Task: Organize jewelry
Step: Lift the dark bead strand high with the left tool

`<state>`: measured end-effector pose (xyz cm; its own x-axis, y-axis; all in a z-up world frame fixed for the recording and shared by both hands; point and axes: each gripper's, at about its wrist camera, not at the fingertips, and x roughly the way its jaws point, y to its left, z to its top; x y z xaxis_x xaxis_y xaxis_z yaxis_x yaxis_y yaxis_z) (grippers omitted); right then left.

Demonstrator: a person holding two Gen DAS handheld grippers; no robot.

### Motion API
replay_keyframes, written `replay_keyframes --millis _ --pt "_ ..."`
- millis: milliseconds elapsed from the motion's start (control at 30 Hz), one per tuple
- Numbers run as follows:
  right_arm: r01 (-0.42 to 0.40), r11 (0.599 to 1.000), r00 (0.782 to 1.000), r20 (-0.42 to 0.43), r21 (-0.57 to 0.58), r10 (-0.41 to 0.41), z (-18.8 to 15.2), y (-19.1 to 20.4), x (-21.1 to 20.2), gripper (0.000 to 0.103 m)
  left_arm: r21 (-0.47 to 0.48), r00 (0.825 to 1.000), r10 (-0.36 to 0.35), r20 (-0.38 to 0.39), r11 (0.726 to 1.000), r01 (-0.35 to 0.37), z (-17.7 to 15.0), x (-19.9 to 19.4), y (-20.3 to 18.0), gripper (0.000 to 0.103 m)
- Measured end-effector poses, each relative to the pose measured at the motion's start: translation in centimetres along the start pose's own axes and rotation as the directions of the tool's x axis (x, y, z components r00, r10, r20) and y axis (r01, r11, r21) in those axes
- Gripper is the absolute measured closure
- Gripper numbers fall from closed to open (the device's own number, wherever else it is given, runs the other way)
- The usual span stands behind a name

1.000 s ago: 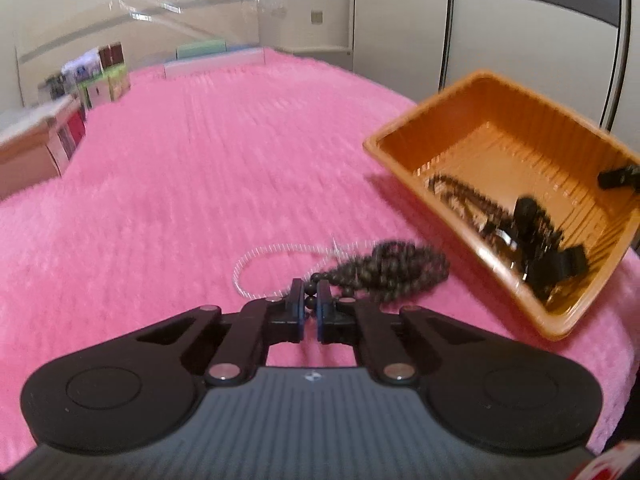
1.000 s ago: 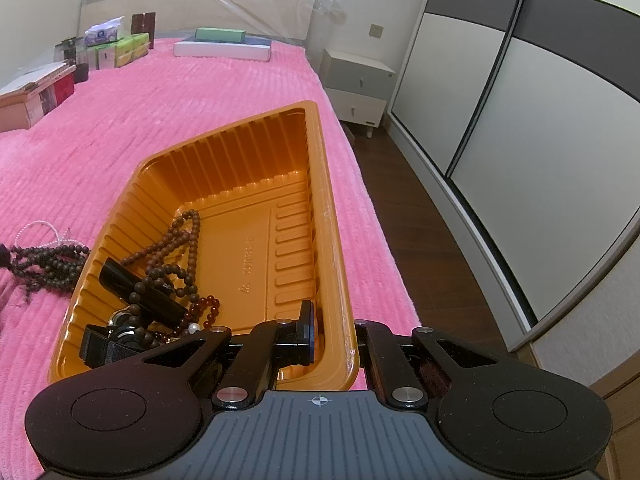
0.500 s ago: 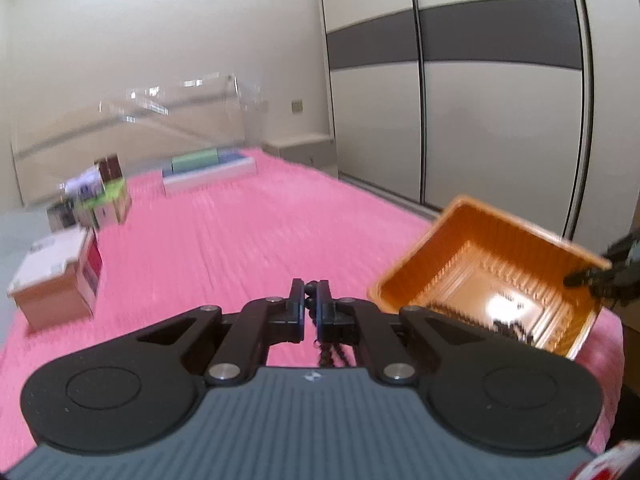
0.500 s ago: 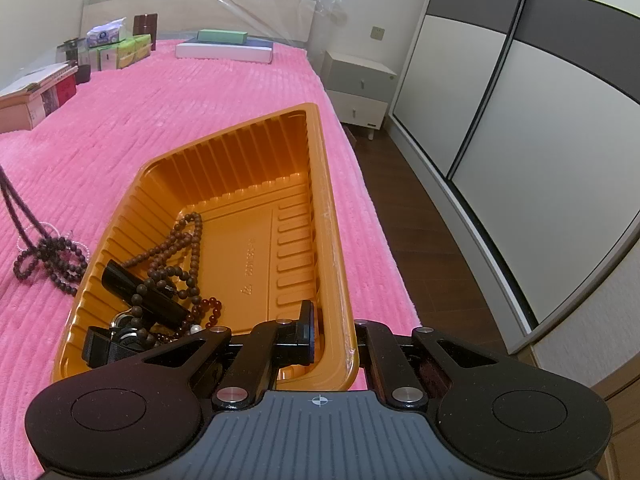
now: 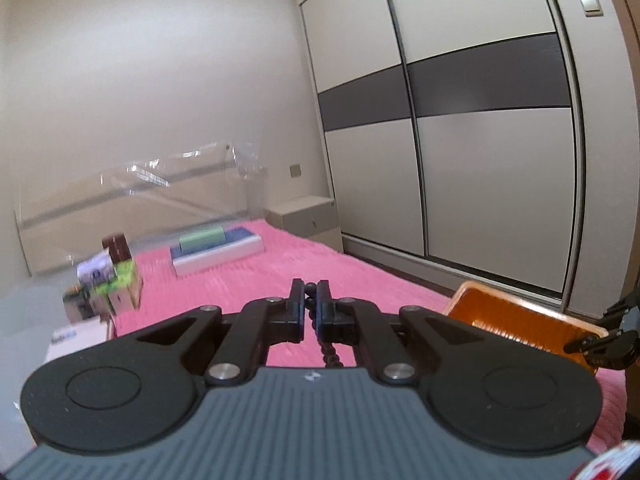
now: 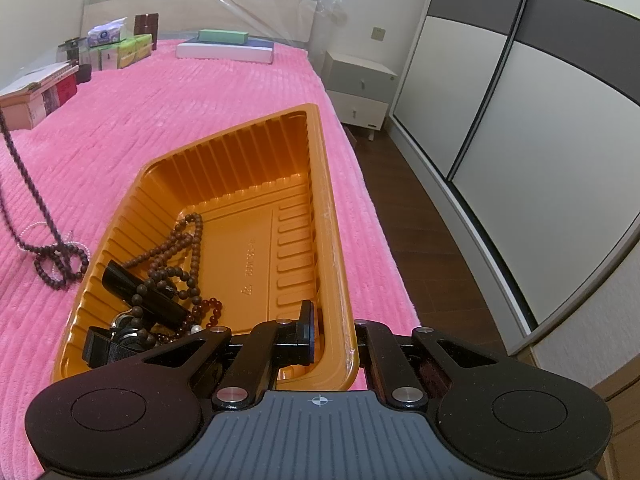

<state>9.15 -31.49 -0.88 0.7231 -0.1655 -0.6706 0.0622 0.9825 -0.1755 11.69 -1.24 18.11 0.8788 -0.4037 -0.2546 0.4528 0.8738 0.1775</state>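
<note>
A: Where is the dark bead strand (image 6: pixel 24 184)?

B: It hangs nearly vertical from the left hand-held gripper (image 5: pixel 310 305), pinched between its fingers, its lower loops resting on the pink bed (image 6: pixel 168 120) beside the orange tray (image 6: pixel 332 248).

A: And the other hand?

B: The right hand-held gripper (image 6: pixel 334 338) clamps the tray's near rim, pointing along the tray's length.

Left wrist view raised, facing level across the pink bedspread (image 5: pixel 248 280) toward wardrobe doors (image 5: pixel 460 120); right wrist view close over the orange tray (image 6: pixel 324 216), tilted down along the bed; shared: tray, bedspread, headboard boxes, wardrobe.
</note>
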Motion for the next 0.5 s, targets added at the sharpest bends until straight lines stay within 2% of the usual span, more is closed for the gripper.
replay_keyframes --millis 500 --pt "0.001 1.000 1.000 0.000 0.000 -0.001 0.0 0.0 0.0 0.097 0.123 0.992 -0.026 0.120 0.992 0.011 8.0 -0.2 0.0 0.099"
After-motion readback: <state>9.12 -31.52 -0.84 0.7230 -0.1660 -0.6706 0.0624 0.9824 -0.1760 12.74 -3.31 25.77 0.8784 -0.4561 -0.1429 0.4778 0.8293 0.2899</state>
